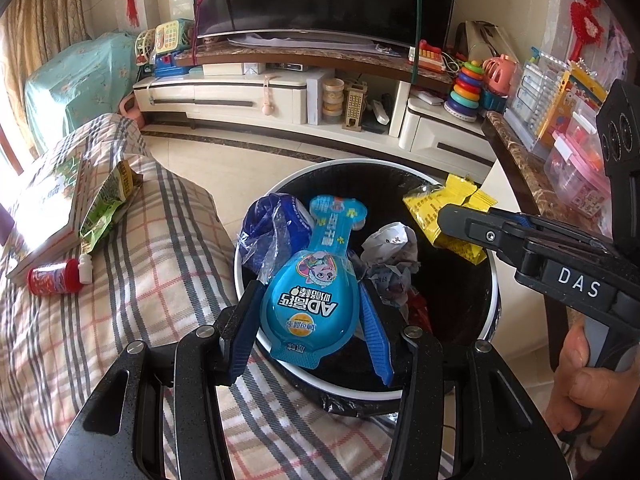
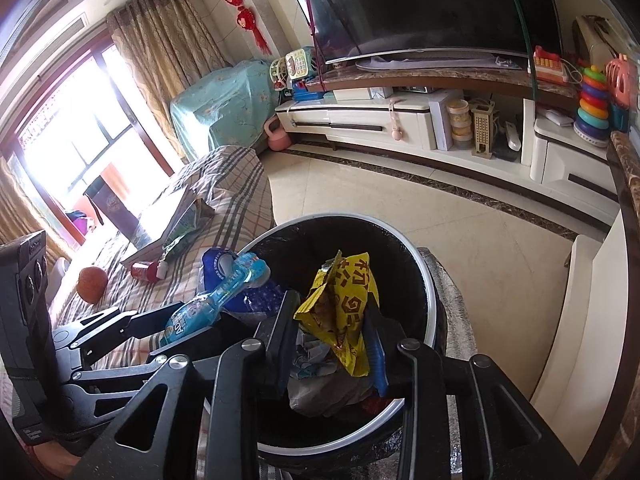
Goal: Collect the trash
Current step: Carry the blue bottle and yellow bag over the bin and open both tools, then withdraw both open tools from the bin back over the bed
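My left gripper (image 1: 310,312) is shut on a blue spoon-shaped snack packet (image 1: 310,280) and holds it over the round black trash bin (image 1: 494,280). My right gripper (image 2: 332,332) is shut on a yellow crumpled wrapper (image 2: 344,312) above the same bin (image 2: 430,280). The right gripper also shows in the left wrist view (image 1: 460,222), with the yellow wrapper (image 1: 436,208) at its tip. The bin holds a blue plastic bag (image 1: 272,228) and crumpled paper (image 1: 390,256). The blue packet also shows in the right wrist view (image 2: 208,304).
A plaid-covered sofa (image 1: 120,320) lies left of the bin. On it are a book (image 1: 44,216), a green snack bag (image 1: 106,204), a red can (image 1: 52,280) and a small white bottle (image 1: 85,268). A TV cabinet (image 1: 280,96) with toys stands behind. A marble-topped counter (image 1: 516,160) is at the right.
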Demonstrator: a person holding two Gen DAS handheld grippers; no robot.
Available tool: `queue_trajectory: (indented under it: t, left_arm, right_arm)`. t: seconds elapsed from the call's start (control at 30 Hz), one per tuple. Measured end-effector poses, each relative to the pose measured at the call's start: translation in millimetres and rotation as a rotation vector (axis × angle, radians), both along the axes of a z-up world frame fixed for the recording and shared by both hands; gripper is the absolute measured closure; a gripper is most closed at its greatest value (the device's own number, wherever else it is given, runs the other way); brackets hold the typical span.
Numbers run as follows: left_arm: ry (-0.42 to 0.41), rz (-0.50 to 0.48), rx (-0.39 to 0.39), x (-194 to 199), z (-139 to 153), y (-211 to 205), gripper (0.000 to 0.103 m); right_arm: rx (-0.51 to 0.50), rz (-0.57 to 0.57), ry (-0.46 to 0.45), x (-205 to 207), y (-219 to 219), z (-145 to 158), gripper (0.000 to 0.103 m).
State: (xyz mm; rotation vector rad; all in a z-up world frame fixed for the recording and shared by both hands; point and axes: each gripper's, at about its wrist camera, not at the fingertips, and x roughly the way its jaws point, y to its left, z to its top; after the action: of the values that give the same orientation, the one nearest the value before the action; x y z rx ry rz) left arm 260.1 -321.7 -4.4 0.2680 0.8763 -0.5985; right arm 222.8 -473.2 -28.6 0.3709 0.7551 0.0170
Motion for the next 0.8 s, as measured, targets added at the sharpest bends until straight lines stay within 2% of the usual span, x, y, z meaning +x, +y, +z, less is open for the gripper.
queue_trajectory:
  t: [0.03, 0.07, 0.13, 0.27, 0.33, 0.77, 0.8]
  left_arm:
    - [0.003, -0.002, 0.002, 0, 0, -1, 0.052]
    - [0.003, -0.002, 0.003, -1, 1, -1, 0.048]
    - [-0.015, 0.001, 0.001, -5, 3, 0, 0.037]
    - [-0.041, 0.002, 0.004, -12, 7, 6, 0.034]
    - [-0.045, 0.011, -0.001, -16, 7, 12, 0.028]
    - [-0.03, 0.076, -0.059, -44, 7, 55, 0.026]
    - [-0.03, 0.081, -0.066, -48, 7, 59, 0.026]
  right_arm:
    - [0.003, 0.0, -0.001, 0, -1, 0, 0.049]
    - [0.009, -0.002, -0.003, 0, -1, 1, 0.046]
    - [0.017, -0.004, -0.01, -2, -2, 3, 0.046]
    - [0.023, -0.007, -0.019, -5, -2, 6, 0.046]
    - [0.028, -0.005, -0.024, -7, 0, 8, 0.044]
    - [0.06, -0.004, -0.081, -38, 16, 20, 0.029]
    - [0.064, -0.004, -0.085, -42, 17, 20, 0.023]
